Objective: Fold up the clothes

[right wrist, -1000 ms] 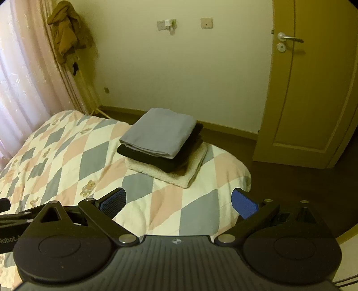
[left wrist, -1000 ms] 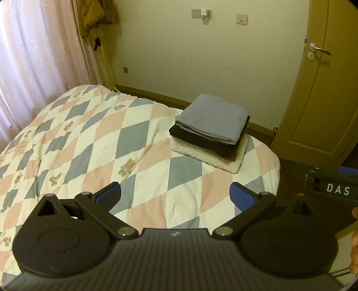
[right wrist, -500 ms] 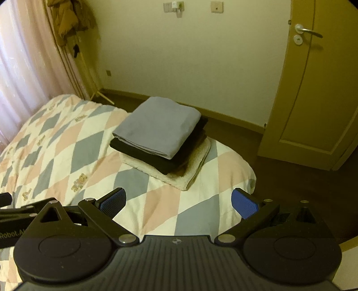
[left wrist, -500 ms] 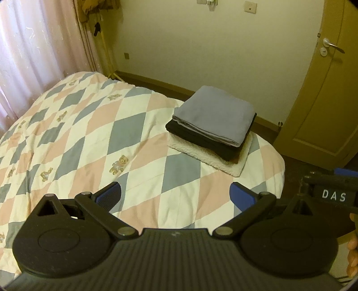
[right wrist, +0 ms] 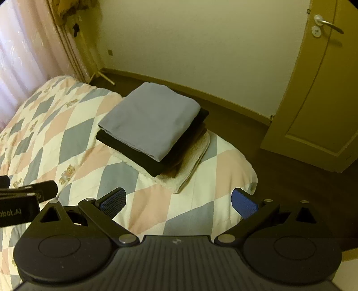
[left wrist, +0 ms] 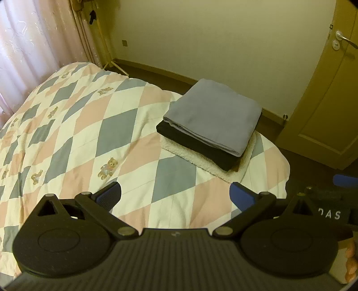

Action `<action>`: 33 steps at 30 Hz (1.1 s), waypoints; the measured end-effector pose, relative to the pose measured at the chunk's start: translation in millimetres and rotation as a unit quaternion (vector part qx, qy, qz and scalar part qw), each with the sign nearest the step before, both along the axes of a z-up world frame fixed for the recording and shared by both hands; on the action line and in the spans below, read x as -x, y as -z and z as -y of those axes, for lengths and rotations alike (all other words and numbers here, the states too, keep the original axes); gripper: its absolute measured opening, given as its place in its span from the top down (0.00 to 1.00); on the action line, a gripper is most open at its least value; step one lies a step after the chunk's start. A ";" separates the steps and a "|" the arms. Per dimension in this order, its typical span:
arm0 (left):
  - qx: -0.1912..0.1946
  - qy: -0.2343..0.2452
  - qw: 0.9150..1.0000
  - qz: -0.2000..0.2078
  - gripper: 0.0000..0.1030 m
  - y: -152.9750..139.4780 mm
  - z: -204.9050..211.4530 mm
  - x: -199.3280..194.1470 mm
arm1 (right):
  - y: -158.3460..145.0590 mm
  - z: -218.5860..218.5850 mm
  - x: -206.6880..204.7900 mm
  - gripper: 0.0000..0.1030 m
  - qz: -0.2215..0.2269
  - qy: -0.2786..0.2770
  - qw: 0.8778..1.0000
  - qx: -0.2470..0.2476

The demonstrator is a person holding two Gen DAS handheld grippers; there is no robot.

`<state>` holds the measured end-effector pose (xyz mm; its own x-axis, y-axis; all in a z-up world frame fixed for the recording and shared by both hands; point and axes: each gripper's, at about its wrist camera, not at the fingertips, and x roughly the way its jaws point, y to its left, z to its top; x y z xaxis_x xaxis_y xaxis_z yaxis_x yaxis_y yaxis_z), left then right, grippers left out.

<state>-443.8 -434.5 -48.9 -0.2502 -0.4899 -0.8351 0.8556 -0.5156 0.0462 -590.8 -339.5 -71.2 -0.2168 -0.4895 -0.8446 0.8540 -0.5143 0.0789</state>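
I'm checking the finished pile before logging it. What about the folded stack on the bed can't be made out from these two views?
- Brown layer: a sliver in the right wrist view, covered by the black folded garment.
- Cream fleecy bottom piece: only its edges show, left wrist view.
- Grey-blue folded top cloth: garment type unreadable once folded.
- Stack's far side: hidden in both views.

Bed (left wrist: 94, 134) under a quilt of pink, grey and cream diamonds with small teddy bears. Left of the bed, sheer pink curtains (left wrist: 33, 44) glowing with daylight. Beyond the bed, plain cream wall (left wrist: 212, 33) above dark baseboard. Right of the bed, dark floor (right wrist: 290, 174) and closed tan door (right wrist: 324, 89) with metal lever handle (right wrist: 326, 21).
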 end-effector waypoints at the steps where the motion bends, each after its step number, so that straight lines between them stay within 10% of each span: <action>1: -0.001 -0.001 1.000 0.001 0.01 0.5 2.3 4.0 | 0.9 2.2 3.2 0.00 0.000 -0.002 1.000 -0.002; 33: -0.015 -0.027 0.999 0.022 0.01 17.1 41.0 32.6 | 29.3 57.0 34.3 0.00 0.013 -0.051 0.997 -0.050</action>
<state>-476.4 -475.5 -66.1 -0.1876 -0.4768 -0.8588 0.8796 -0.4707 0.0692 -625.1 -396.5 -100.5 -0.1469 -0.4207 -0.8952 0.9008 -0.4308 0.0546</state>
